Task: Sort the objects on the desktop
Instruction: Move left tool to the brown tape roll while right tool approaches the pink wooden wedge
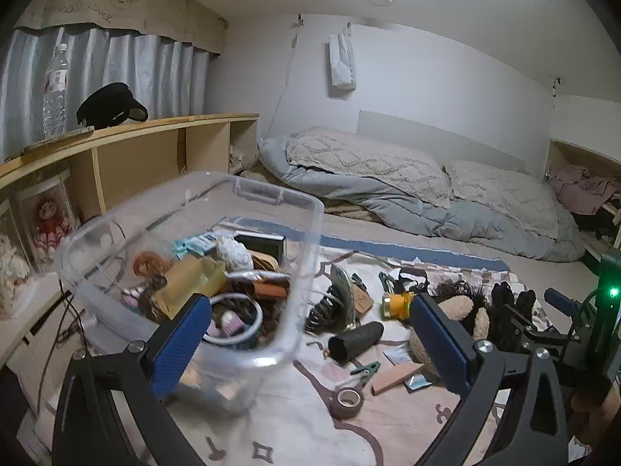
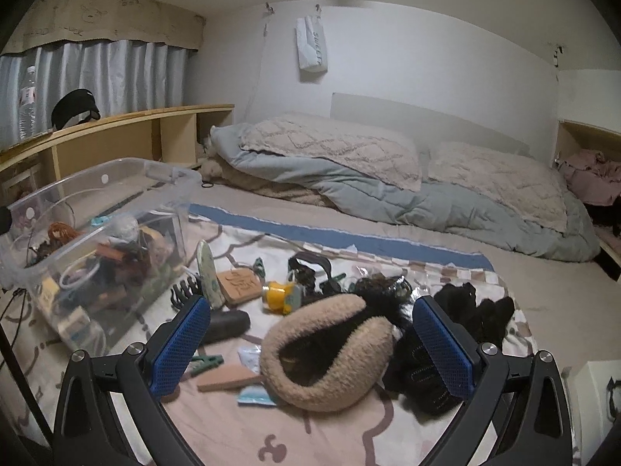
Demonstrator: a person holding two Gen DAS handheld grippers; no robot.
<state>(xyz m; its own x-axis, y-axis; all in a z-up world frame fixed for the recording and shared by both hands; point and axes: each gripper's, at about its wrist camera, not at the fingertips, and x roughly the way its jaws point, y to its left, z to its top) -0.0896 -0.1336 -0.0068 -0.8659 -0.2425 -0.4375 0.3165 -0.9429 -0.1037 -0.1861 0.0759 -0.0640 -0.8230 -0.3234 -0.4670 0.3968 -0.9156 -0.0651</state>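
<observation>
We have both tools released: the left gripper (image 1: 310, 334) stands with jaws apart at the near corner of the clear plastic bin (image 1: 306, 256), and the right gripper (image 2: 310, 334) stands with jaws apart over the tan plush slipper (image 2: 330, 353). The bin already holds many small items; the loose clutter, including the yellow cylinder (image 2: 277, 297) and green clip (image 2: 205, 361), lies on the patterned cloth (image 2: 233, 427) beside it. We judge the step to be selecting the next object; the next move calls for lowering the right gripper around the slipper and closing

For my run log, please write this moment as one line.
left gripper: open, at clear bin | right gripper: open, over tan earmuffs | held: nothing
</observation>
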